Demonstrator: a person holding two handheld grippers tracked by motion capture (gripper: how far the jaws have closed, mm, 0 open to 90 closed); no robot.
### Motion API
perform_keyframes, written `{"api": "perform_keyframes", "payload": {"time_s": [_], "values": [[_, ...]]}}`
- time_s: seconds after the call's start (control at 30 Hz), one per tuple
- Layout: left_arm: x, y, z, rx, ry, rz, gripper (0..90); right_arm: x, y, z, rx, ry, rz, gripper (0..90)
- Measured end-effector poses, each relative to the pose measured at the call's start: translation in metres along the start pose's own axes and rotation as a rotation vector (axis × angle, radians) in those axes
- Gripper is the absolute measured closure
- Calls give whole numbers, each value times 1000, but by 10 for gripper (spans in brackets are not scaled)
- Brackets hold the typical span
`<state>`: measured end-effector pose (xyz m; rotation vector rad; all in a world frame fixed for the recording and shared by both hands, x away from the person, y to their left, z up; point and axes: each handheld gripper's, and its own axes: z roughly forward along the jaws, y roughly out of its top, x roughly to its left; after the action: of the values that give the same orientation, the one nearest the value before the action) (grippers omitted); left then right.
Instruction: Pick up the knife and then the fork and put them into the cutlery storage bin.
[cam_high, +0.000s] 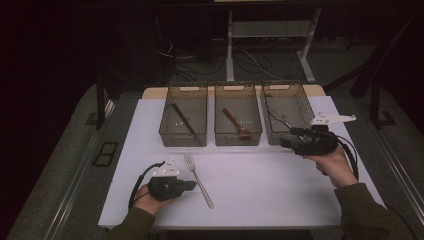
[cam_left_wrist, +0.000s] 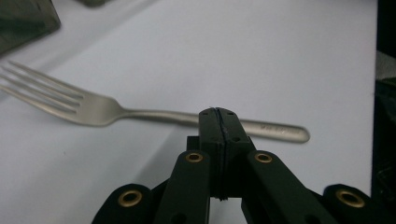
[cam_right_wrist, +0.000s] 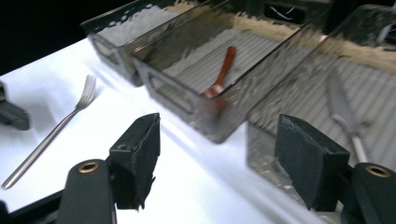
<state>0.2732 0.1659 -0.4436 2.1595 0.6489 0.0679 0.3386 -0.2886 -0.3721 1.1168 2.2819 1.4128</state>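
Note:
A metal fork (cam_high: 198, 181) lies on the white table, tines pointing away from me. My left gripper (cam_high: 193, 185) rests just left of its handle, jaws pressed together with nothing between them. In the left gripper view the shut tips (cam_left_wrist: 219, 125) stand in front of the fork (cam_left_wrist: 93, 109) handle, apart from it. My right gripper (cam_high: 286, 139) hovers at the near corner of the right bin (cam_high: 300, 102), open and empty. Its view shows its wide-set pads (cam_right_wrist: 306, 158), the fork (cam_right_wrist: 51, 135) far left, a red-brown spoon (cam_right_wrist: 222, 74) and a knife (cam_right_wrist: 343, 112).
Three smoky clear bins stand in a row at the back of the table. The left bin (cam_high: 170, 135) holds a dark stick-like utensil (cam_high: 183, 119), the middle bin (cam_high: 220, 137) the spoon (cam_high: 236, 123). Dark floor, table legs and cables lie beyond.

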Motion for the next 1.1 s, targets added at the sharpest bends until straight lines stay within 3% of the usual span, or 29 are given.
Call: {"api": "perform_keyframes", "payload": {"time_s": [0.17, 0.37, 0.57, 0.8, 0.83, 0.93, 1.1], "values": [[-4, 0, 11, 50, -49, 30, 890, 11, -10, 4, 23, 23, -24, 303], [-9, 6, 23, 69, -71, 56, 890, 21, -15, 8, 40, 31, -51, 303], [-9, 18, 39, 63, -64, 67, 891, 27, -15, 11, 45, 42, -72, 303], [-12, 33, 58, 55, -27, 108, 890, 31, -15, 13, 52, 50, -85, 303], [-13, 34, 61, 35, -25, 91, 890, 32, -15, 14, 53, 53, -83, 303], [-13, 35, 55, 20, -31, 100, 888, 35, -13, 17, 56, 65, -89, 307], [-12, 29, 35, -42, -11, 65, 740, 48, -7, 30, 98, 105, -130, 358]]}}
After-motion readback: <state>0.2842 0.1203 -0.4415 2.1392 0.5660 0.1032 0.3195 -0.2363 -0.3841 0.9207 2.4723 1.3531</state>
